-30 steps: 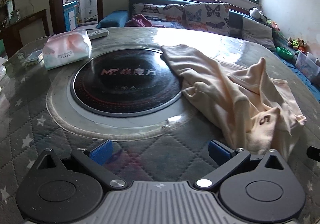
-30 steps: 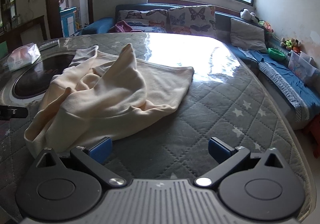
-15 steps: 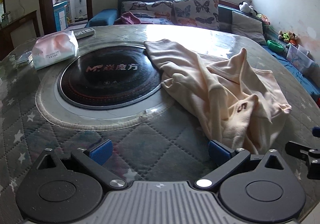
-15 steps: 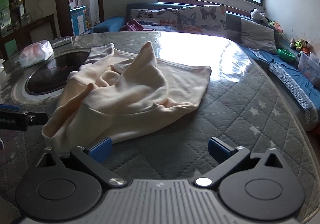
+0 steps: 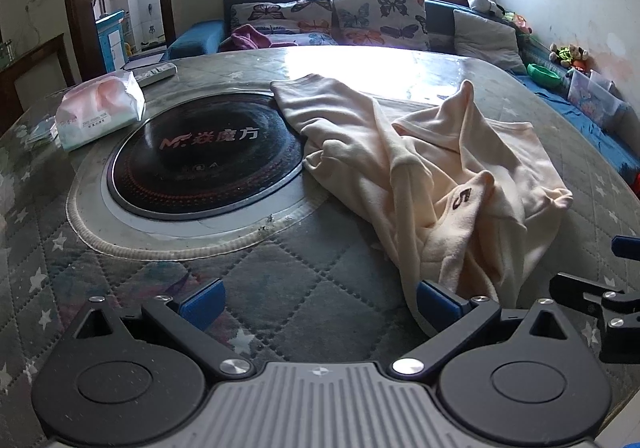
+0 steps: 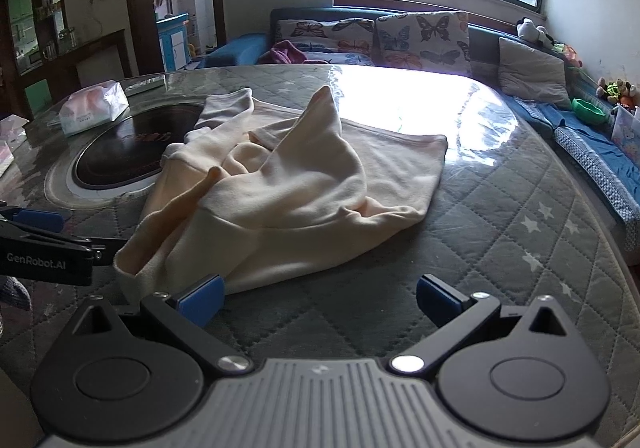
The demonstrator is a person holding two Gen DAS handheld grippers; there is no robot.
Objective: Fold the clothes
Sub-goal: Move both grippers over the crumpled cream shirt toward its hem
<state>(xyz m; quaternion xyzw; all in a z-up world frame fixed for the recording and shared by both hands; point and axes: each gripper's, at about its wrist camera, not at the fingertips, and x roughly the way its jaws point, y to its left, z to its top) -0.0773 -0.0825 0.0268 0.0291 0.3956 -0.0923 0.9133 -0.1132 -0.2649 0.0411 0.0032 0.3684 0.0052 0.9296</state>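
A cream sweatshirt lies crumpled on the quilted table, one sleeve reaching onto the black cooktop, a cuff marked "5" near the front. In the right wrist view the same sweatshirt spreads across the table's middle. My left gripper stands open just before the garment's near hem, its right pad close against the cloth. My right gripper is open too, its left pad at the hem's edge. Each gripper shows at the other view's side; nothing is held.
A round black induction cooktop is set in the table to the left. A tissue pack and a remote lie beyond it. A sofa with butterfly cushions runs behind; the table edge curves down at right.
Both grippers have drawn closer to the sweatshirt's near hem and nearer each other; the right gripper now shows larger in the left view. The garment itself has not moved.
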